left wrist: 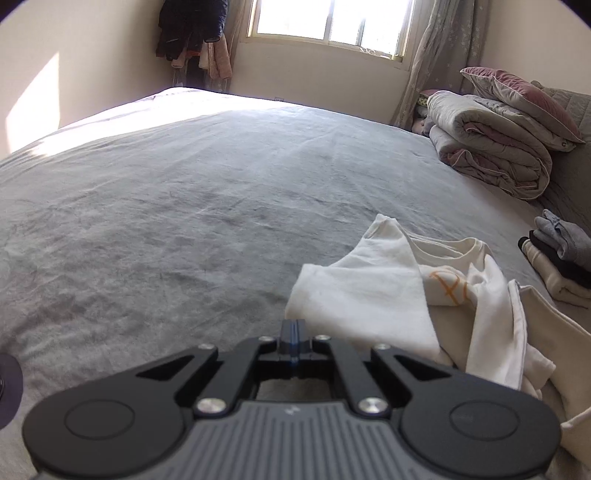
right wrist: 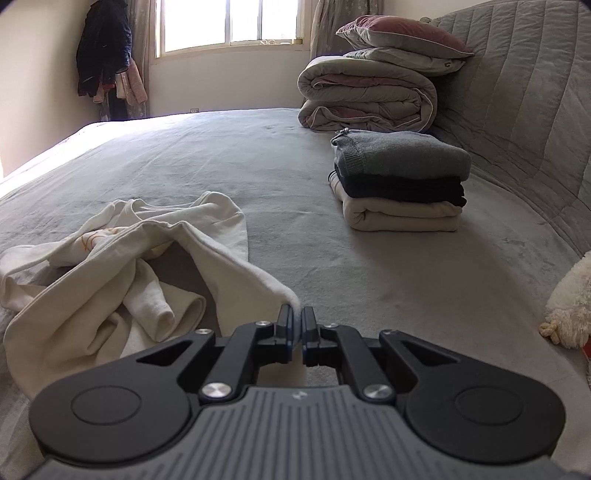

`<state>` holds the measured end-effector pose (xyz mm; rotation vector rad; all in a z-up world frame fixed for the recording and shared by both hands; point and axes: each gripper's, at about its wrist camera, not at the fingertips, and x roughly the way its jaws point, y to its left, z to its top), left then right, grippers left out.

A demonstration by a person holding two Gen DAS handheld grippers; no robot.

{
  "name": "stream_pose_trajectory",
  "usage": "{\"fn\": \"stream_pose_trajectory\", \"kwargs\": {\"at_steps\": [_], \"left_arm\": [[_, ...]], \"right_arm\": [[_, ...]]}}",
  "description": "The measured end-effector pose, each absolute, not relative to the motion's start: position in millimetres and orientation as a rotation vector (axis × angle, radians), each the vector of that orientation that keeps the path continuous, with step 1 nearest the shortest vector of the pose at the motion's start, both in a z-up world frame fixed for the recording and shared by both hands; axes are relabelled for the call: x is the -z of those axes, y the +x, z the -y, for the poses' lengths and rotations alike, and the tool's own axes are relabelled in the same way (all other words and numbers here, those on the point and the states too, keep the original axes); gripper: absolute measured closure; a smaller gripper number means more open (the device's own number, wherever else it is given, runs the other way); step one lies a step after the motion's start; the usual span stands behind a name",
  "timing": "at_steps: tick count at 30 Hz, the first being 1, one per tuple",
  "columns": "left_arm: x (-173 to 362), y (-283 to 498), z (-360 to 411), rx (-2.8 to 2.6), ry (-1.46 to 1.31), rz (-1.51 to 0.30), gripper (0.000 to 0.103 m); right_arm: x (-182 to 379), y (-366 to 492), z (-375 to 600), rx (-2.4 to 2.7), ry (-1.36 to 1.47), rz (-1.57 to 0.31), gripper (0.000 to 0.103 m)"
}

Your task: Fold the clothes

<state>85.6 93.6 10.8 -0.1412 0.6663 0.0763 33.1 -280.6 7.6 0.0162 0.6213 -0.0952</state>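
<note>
A crumpled white shirt (left wrist: pixel 369 288) with an orange print lies on the grey bed (left wrist: pixel 184 203), at the lower right of the left wrist view. My left gripper (left wrist: pixel 293 326) is shut, its fingertips pinching the shirt's near-left corner. In the right wrist view the same shirt (right wrist: pixel 110 266) spreads across the lower left, one sleeve bunched in its middle. My right gripper (right wrist: pixel 296 314) is shut on a corner of its edge, which rises off the bed toward the fingers.
A stack of three folded garments (right wrist: pixel 399 181), grey on top, sits near the padded headboard (right wrist: pixel 517 92). Behind it lie a rolled duvet (right wrist: pixel 365 96) and pillows (right wrist: pixel 402 33). A fluffy white toy (right wrist: pixel 569 306) is at the right edge. Clothes hang (left wrist: pixel 192 33) by the window.
</note>
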Motion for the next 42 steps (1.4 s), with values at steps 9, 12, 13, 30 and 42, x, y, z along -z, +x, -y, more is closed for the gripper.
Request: {"fn": "stream_pose_trajectory", "kwargs": {"at_steps": [9,12,13,30,42], "left_arm": [[-9.2,96.2,-125.6,-0.006,-0.356,-0.768,0.08],[-1.1,96.3,-110.2,0.032,-0.341,-0.817,0.035],[1.6,96.9,-106.7,0.036,-0.333,-0.835,0.032],[40.7,99.3,-92.4,0.114,-0.628,-0.97,0.044],[21.9,98.1,-84.5,0.048,-0.572,-0.832,0.096]], "right_arm": [[-5.1,37.2,276.6,0.073,0.033,-0.65,0.087],[-5.8,36.8,272.0,0.055,0.034,-0.655,0.081],[-6.7,36.3,270.0,0.049,0.032,-0.652,0.066],[-5.8,20.7,195.6,-0.279,0.048,-0.713,0.051],[17.4,9.3,138.1,-0.447,-0.046,-0.803,0.051]]}}
